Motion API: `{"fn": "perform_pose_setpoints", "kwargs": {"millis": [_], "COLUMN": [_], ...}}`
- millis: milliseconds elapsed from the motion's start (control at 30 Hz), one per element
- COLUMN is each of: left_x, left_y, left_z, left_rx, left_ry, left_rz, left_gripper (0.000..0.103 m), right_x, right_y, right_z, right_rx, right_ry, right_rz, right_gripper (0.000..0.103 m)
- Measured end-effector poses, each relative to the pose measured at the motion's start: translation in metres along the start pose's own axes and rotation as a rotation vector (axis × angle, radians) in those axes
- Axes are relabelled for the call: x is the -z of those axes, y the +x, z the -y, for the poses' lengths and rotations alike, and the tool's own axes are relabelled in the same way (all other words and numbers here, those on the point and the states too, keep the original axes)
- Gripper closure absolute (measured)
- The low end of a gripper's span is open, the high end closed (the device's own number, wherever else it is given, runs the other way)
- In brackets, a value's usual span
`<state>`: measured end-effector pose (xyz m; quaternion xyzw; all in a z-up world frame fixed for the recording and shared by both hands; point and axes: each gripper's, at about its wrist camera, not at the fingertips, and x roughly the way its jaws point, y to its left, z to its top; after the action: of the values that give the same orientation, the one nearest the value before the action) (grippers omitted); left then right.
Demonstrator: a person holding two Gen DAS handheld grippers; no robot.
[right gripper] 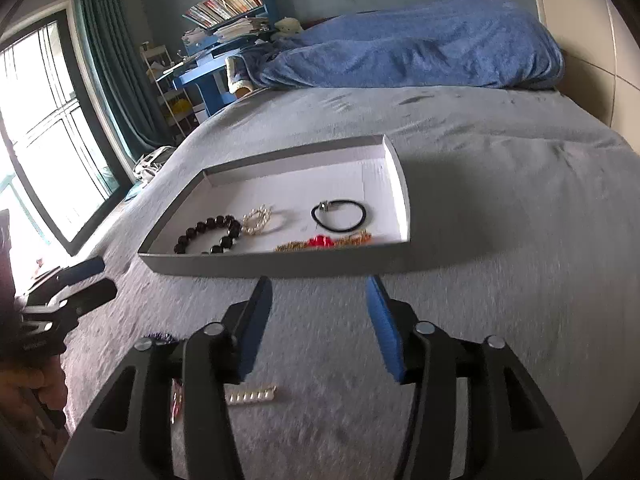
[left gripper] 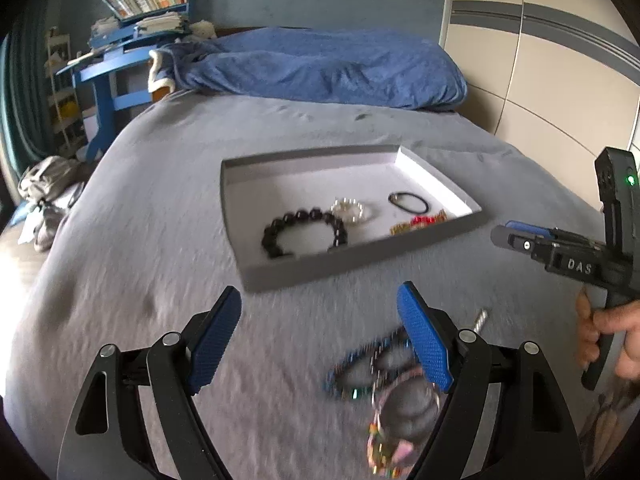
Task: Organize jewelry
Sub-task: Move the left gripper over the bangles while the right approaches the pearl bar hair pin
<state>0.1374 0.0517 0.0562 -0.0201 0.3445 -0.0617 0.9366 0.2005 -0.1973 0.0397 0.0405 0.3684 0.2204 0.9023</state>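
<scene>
A shallow grey tray (left gripper: 280, 270) (right gripper: 280, 266) lies on the bed. In it are a black bead bracelet (left gripper: 304, 232) (right gripper: 208, 234), a pearl bracelet (left gripper: 349, 210) (right gripper: 258, 220), a black hair tie (left gripper: 408, 202) (right gripper: 339, 215) and a red and gold piece (left gripper: 420, 222) (right gripper: 324, 242). My left gripper (left gripper: 320, 312) is open above the sheet, over loose bracelets: a blue-green one (left gripper: 352, 376) and a pink one (left gripper: 400, 420). My right gripper (right gripper: 318, 304) is open and empty, just before the tray. A gold-bead bracelet (right gripper: 250, 395) lies under it.
A blue blanket (left gripper: 320, 64) (right gripper: 420, 44) is heaped at the far end of the bed. A blue desk with books (left gripper: 132, 32) stands at the far left, a window (right gripper: 40, 120) beside it. A cupboard wall (left gripper: 540, 60) runs along the right.
</scene>
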Motion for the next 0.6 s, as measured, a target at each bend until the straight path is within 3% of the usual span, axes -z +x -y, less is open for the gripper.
{"fn": "perform_pose_setpoints", "kwargs": {"millis": [233, 600], "left_x": [0.033, 0.053], "left_y": [-0.016, -0.041], "left_z": [-0.006, -0.01], "left_rx": [0.001, 0.04], "left_ry": [0.006, -0.043], "left_rz": [-0.023, -0.008], "left_gripper": [0.022, 0.022], "right_x": [0.02, 0.05], "right_y": [0.0, 0.005], "right_z": [-0.01, -0.033], "right_rx": [-0.021, -0.053], "right_ry": [-0.005, -0.062], "right_rz": [-0.047, -0.123], "right_gripper": [0.05, 0.043]}}
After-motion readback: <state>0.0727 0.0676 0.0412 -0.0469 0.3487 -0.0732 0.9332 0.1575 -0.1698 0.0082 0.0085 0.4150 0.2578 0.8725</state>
